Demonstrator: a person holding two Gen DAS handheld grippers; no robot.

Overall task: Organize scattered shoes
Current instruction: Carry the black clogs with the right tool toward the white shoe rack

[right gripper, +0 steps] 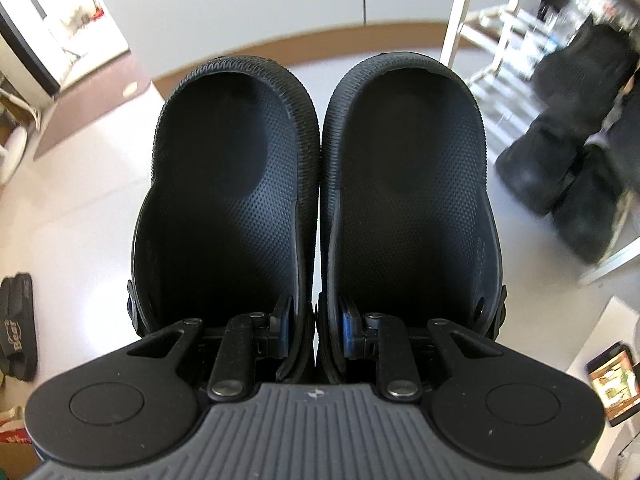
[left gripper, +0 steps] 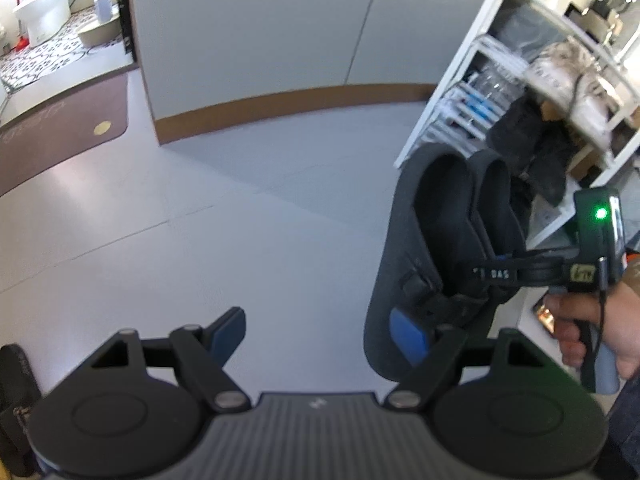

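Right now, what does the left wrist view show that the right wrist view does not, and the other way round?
Only the left wrist view shows the open, empty left claw, the hand holding the right tool, a brown mat and a bathroom with a toilet.

Only the right wrist view shows the clogs' textured insides from above, the right claw pinching their two adjoining inner walls, and a black sandal on the floor.

Both show the pair of black clogs lifted off the floor and the white shoe rack.
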